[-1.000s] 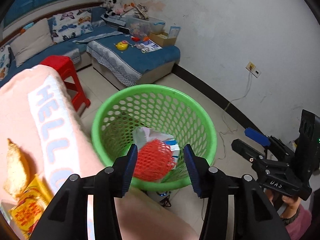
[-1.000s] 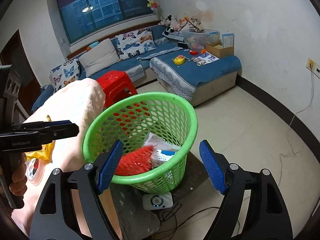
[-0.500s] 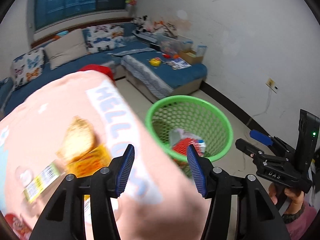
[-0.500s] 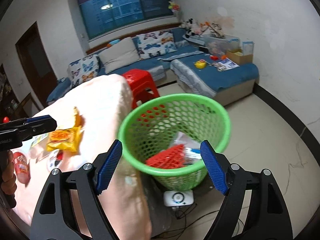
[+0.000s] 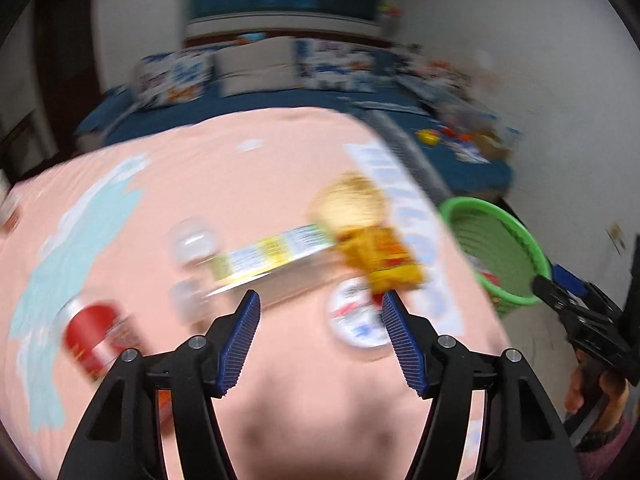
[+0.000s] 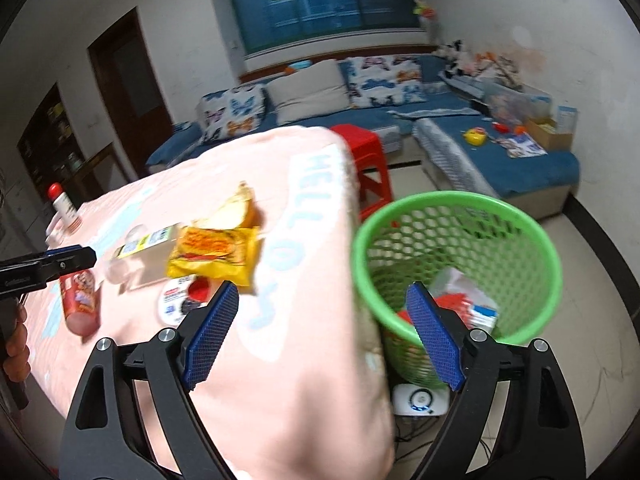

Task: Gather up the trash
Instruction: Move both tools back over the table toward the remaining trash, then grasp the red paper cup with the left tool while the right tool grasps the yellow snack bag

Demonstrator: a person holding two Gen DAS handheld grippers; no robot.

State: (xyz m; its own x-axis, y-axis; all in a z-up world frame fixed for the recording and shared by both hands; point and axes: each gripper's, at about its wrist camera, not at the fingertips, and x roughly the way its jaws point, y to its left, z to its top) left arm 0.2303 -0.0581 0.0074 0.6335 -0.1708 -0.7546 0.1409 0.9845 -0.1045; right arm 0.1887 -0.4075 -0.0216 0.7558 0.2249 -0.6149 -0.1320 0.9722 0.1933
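Note:
A green mesh basket (image 6: 460, 216) stands on the floor right of the pink-clothed table (image 6: 312, 360); it holds red netting (image 6: 452, 304) and white packets. On the table lie a yellow snack packet (image 6: 216, 252), a bread piece (image 6: 236, 212), a clear bottle with a yellow label (image 6: 140, 252), a round white lid (image 6: 180, 300) and a red can (image 6: 80, 296). My left gripper (image 5: 320, 340) is open and empty above the table, near the lid (image 5: 360, 316) and packet (image 5: 384, 256). My right gripper (image 6: 320, 340) is open and empty over the table's right edge.
A red stool (image 6: 364, 148) stands behind the table. A blue sofa (image 6: 500, 144) with cushions and clutter runs along the back and right walls. A white device (image 6: 420, 400) with cables lies on the floor under the basket. A red-capped bottle (image 6: 62, 204) stands at the table's far left.
Both grippers have swung left from the basket toward the table. The left view now faces the trash on the tablecloth, blurred by motion; the basket has slid to the right.

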